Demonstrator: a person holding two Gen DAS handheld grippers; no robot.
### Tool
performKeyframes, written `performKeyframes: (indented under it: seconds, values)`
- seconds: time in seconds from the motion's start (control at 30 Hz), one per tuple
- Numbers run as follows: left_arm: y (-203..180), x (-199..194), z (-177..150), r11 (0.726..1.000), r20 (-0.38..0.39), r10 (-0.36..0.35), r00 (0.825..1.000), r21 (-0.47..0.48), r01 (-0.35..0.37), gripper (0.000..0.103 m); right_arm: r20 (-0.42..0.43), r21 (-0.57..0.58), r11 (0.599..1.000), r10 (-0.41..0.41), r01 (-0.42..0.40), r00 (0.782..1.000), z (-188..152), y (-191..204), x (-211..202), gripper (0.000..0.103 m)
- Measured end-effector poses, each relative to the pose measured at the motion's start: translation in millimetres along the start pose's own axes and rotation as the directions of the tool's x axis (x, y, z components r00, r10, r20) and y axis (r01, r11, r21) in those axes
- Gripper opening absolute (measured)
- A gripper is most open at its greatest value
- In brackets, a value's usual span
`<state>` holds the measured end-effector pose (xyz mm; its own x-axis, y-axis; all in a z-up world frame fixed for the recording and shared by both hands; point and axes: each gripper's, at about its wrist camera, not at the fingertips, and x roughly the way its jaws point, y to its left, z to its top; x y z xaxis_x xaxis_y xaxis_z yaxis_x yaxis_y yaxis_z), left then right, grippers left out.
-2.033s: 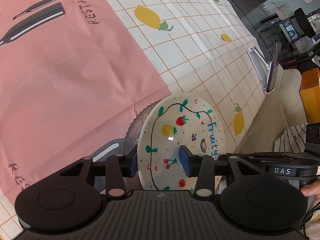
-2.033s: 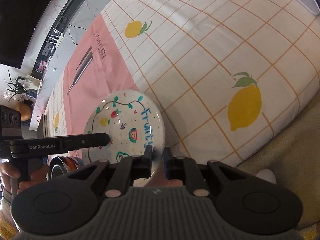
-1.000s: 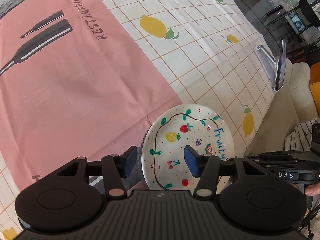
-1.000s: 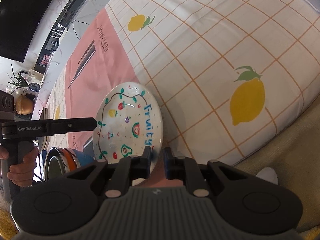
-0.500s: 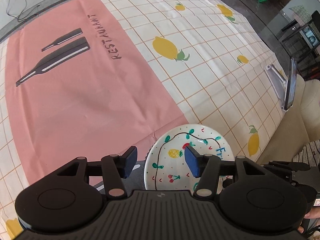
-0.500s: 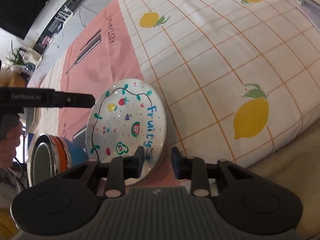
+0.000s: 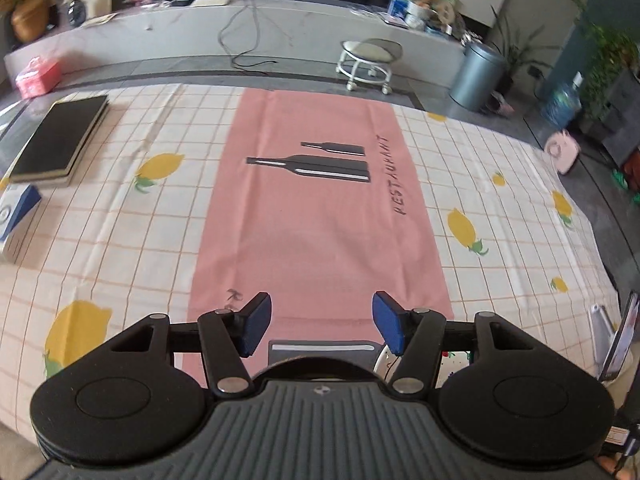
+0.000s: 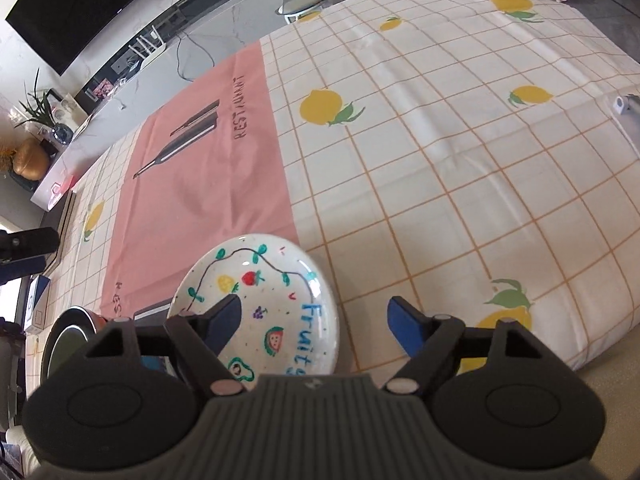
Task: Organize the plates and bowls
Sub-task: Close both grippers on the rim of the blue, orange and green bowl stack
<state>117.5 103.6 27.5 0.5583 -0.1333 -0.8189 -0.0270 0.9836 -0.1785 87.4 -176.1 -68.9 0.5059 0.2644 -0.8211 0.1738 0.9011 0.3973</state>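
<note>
A white plate (image 8: 272, 300) painted with fruit and the word "Fruity" lies near the table's front edge, at the corner of the pink runner (image 8: 208, 184). My right gripper (image 8: 316, 320) is open just above and behind it, one finger over the plate, holding nothing. A dark bowl with an orange rim (image 8: 70, 340) sits to the plate's left. In the left wrist view my left gripper (image 7: 318, 326) is open and empty above the runner (image 7: 316, 224); a sliver of the plate (image 7: 456, 360) shows under its right finger.
The table carries a lemon-print checked cloth (image 8: 440, 168). A dark book (image 7: 60, 140) and a blue-white box (image 7: 16, 216) lie at the far left. A phone on a stand (image 7: 620, 336) is at the right edge. A stool (image 7: 368, 60) and bin (image 7: 476, 80) stand beyond the table.
My right gripper opened and let go of the plate, which now lies flat on the table. My left gripper lifted and tilted up away from the plate, now facing the room.
</note>
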Motion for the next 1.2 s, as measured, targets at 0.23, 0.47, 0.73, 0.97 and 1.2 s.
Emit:
performKeyframes:
  seconds: [0.23,0.47,0.73,0.97,1.2]
  values:
    - [33,-24,-31,0.99,0.043,0.048,0.998,-0.132,-0.042,0.069,-0.009,-0.056,0.998,0.024,-0.025,1.0,-4,22,17,0.092]
    - [69,-21,-64,0.96,0.04,0.016,0.999,-0.279,-0.004,0.07,-0.005,-0.089,0.996,-0.015,0.014,1.0,-6,34,23,0.096]
    - [87,-6,-86,0.94,0.016,-0.094,0.995,-0.328,0.094,0.071,0.114,-0.145,0.986,-0.064,0.081,0.991,1,54,-21,0.096]
    - [90,-10,-91,0.917,0.043,-0.18,0.983,-0.355,0.184,0.073,-0.029,-0.171,0.979,0.11,-0.113,0.994,-17,93,-27,0.076]
    - [89,-9,-91,0.914,0.038,-0.208,0.977,-0.347,0.208,0.076,-0.144,-0.142,0.978,0.131,-0.151,0.981,-37,111,-8,0.057]
